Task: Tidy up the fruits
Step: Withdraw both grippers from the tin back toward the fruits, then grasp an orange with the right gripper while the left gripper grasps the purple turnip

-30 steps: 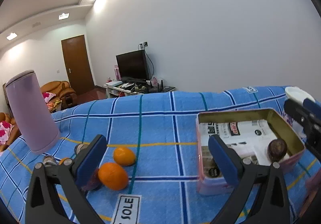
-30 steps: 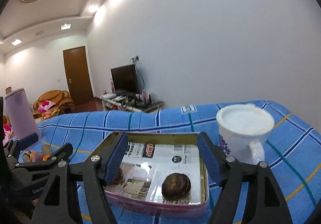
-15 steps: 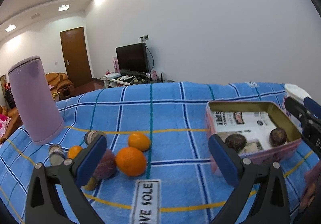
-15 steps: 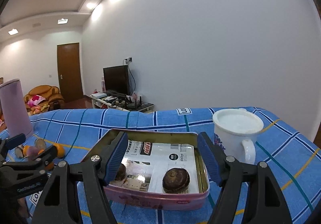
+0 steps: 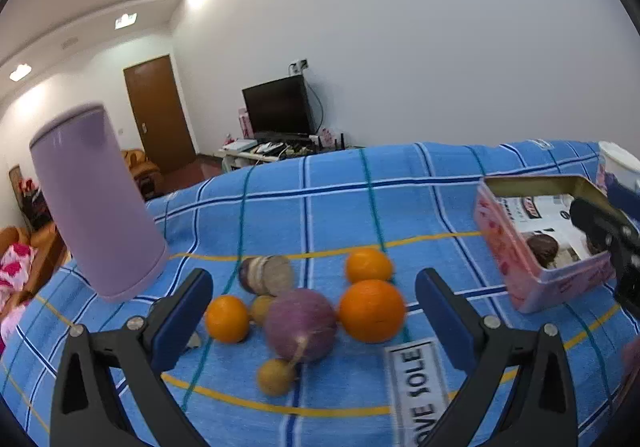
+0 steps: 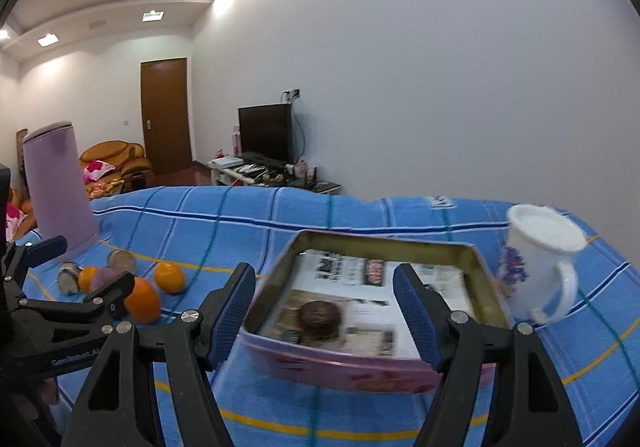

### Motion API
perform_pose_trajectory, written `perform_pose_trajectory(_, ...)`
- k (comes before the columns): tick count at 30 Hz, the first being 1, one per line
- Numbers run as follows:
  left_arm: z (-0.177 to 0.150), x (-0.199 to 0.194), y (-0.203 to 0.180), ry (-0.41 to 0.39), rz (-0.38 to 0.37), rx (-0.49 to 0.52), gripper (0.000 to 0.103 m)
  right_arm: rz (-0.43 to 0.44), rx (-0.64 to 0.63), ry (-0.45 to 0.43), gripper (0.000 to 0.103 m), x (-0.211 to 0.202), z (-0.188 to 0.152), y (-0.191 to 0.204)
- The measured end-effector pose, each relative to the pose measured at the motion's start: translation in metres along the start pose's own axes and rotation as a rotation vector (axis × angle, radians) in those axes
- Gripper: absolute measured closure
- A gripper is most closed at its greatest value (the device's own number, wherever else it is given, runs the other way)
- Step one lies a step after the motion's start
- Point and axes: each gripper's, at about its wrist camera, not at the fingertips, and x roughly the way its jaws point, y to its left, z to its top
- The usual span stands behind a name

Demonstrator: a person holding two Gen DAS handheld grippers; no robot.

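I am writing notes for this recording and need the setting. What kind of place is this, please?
Most likely a living room at home. A television stands on a low cabinet by the wall, an orange sofa sits near a wooden door, and fruit lies on a blue checked cloth.

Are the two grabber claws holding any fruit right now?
No. The left gripper and right gripper are both open and empty, touching nothing.
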Motion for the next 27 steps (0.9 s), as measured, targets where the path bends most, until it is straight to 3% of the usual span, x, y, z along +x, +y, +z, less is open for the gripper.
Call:
perform_pose_trajectory(6,-0.001,0.009,0.042,0.002,0.017,-0.084,0.0,0.043,-0.01,0.021,0.03,0.012,0.002,0.03)
perform_pose_trajectory(12,0.0,0.019,0.089,0.028,0.108,-0.141,0.0,0.109,-0.051,0.067,0.03,0.023,0.002,0.066)
perform_pose_trajectory(21,-0.001,0.025,0.141,0.073,0.128,-0.248,0.0,0.27,-0.082,0.238,0.031,0.06,-0.002,0.114)
perform_pose_trajectory(23,-0.002,0.024,0.143,0.076,0.123,-0.249,0.001,0.261,-0.079,0.287,0.046,0.072,-0.003,0.121)
perform_pose_trajectory(27,-0.002,0.023,0.14,0.073,0.101,-0.229,0.001,0.293,-0.061,0.344,0.049,0.087,-0.005,0.13)
